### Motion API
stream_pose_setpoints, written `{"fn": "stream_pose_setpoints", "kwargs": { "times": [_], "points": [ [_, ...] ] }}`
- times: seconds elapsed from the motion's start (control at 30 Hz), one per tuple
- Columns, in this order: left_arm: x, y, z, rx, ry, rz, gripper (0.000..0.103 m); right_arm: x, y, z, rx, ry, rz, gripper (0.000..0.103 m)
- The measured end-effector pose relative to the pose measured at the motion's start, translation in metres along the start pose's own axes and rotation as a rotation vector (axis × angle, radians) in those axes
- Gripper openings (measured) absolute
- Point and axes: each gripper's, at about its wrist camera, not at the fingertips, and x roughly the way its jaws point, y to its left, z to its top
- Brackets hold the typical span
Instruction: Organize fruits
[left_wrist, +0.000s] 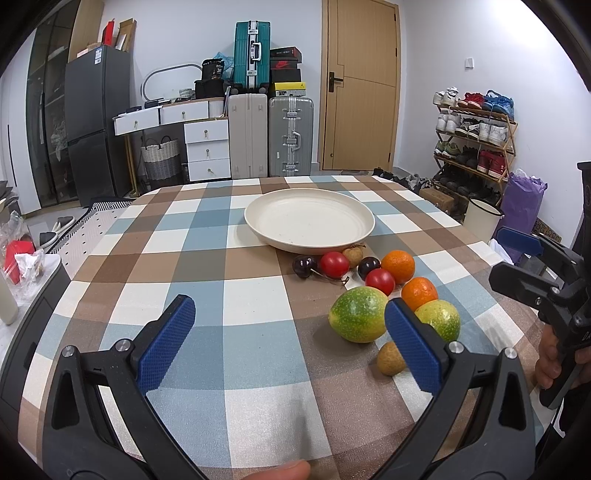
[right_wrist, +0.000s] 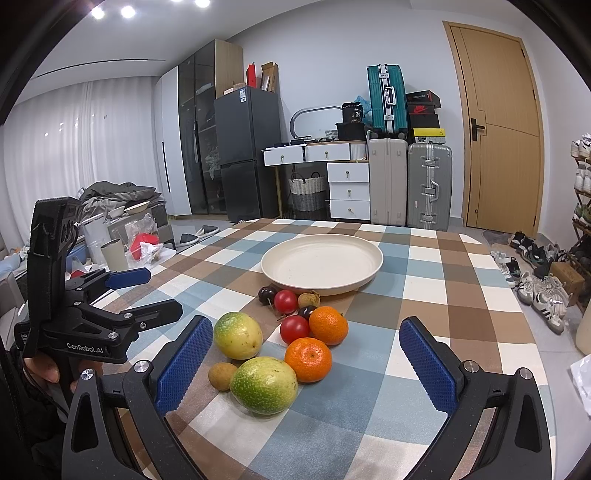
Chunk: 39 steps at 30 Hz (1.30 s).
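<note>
Nearby, fruits (right_wrist: 280, 343) before cream plate (right_wrist: 321, 264).

Both wrist views look low and forward across the tabletop (left_wrist: 221, 258) toward 12 o'clock, near the fruit; they share the plate (left_wrist: 309, 221), fruit cluster and far wall.

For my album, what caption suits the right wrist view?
Open right gripper hovering over loose fruit before an empty cream plate.
</note>
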Motion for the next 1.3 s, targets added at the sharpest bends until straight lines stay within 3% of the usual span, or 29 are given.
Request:
{"fn": "stream_pose_setpoints", "kwargs": {
  "times": [1.3],
  "points": [
    [-0.0009,0.0004,-0.0001,0.001,-0.002,0.001,0.102,0.0019,-0.0042,-0.0050,-0.005,0.013,-0.014,0.103]
  ]
}}
